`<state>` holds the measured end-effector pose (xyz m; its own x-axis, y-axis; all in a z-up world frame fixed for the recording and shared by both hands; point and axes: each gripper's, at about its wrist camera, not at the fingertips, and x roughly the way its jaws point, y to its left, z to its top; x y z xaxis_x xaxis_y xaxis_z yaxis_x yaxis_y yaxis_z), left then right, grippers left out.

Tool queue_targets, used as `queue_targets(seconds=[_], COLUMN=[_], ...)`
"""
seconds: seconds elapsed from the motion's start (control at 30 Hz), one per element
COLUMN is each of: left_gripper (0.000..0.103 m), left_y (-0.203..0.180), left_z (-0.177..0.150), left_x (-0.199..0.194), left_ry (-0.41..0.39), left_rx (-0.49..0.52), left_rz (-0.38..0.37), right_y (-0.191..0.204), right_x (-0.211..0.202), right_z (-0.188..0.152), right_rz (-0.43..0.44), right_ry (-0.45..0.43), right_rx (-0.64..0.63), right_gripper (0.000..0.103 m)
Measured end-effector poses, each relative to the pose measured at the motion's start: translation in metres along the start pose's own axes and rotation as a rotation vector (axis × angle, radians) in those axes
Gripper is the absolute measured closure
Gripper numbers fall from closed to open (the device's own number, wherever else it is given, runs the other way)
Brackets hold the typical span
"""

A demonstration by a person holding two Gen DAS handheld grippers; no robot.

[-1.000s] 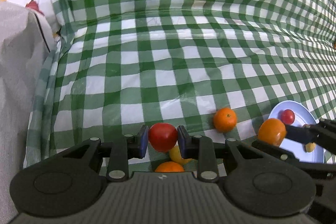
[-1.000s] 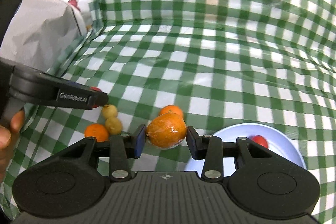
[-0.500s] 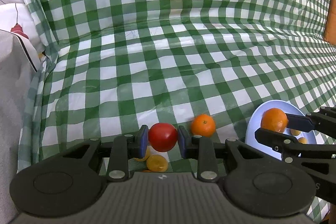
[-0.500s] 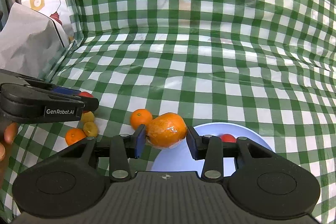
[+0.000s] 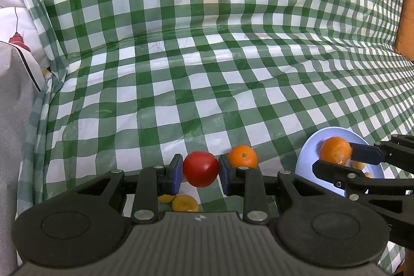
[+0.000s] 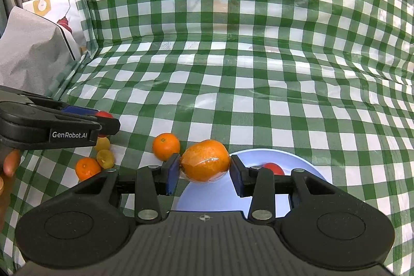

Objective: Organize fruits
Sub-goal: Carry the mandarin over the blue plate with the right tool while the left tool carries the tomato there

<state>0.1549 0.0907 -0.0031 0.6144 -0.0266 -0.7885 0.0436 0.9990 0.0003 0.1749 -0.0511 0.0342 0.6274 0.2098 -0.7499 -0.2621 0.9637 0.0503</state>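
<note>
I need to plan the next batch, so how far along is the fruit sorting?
Done: a red fruit lies on the blue plate.
In hand: the left gripper holds a tomato; the right gripper holds a wrapped orange above the plate.
Left: two tangerines and two yellow fruits on the cloth.

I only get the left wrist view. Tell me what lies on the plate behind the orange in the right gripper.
Observer: A small red fruit lies on the blue plate, just past the right gripper.
Operator: Describe the orange it holds.
Observer: The held orange is wrapped in clear film and pinched between both fingers, over the plate's near rim.
Operator: Name any loose fruit my view hides.
Observer: A small orange sits on the cloth, touching the nearer of the two yellow fruits.
</note>
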Motion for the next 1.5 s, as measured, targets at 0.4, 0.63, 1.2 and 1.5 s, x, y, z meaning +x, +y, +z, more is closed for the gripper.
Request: queue_targets(seconds=[0.4,0.63,1.2,1.5], left_gripper=[0.070,0.070,0.070,0.070], left_y=[-0.001,-0.004,-0.015,-0.024], left_z=[0.000,0.001,0.005,0.008], left_x=[-0.001,-0.001,0.002,0.005], left_ry=[-0.006,-0.008,-0.014,-0.018], left_rx=[0.002,0.008,0.031,0.053], left_rz=[-0.004,-0.009,-0.028,-0.041], right_y=[0.001,0.000,-0.007,-0.021], right_x=[0.001,0.001,0.000,-0.007], right_z=[0.001,0.000,0.001,0.000], right_rz=[-0.003,-0.003,-0.014,-0.037], right_ry=[0.004,0.005,0.001,-0.011], right_rx=[0.004,0.003,0.018,0.040], right_gripper=[0.060,0.060,0.060,0.060])
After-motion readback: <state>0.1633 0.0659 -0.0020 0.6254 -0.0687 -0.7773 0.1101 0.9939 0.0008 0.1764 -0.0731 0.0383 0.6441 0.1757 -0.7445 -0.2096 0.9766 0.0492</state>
